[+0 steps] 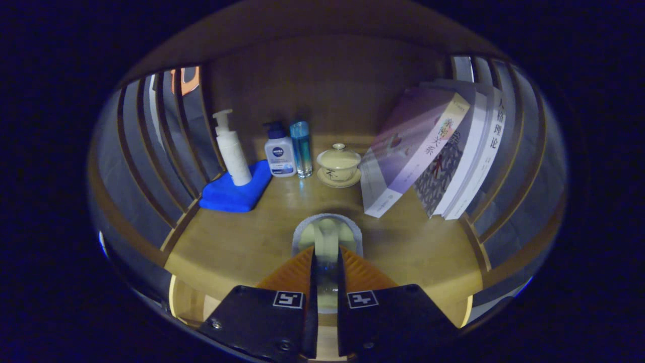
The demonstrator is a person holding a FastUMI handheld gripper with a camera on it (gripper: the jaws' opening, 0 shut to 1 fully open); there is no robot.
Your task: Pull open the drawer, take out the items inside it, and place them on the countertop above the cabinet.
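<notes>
Gripper (326, 267) clamped on one pale roll (326, 237) above the countertop (237, 242)
At 12 o'clock one lidded cup (338, 162); at 11, three bottles (280, 150), one blue cloth (237, 194); at 1, three books (433, 156)

bottles (280, 151), books (438, 161) behind, countertop (227, 242) front free

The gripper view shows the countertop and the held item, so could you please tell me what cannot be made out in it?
- Held item: pale with a grey rim, pinched between the fingers; they cover its lower part, so its identity is unclear.
- Drawer: its state cannot be judged from this view.
- Rear books: covers hidden by the front book.
- Blue cloth: partly covered by the white pump bottle.
- Lidded cup: contents hidden by its lid.
</notes>
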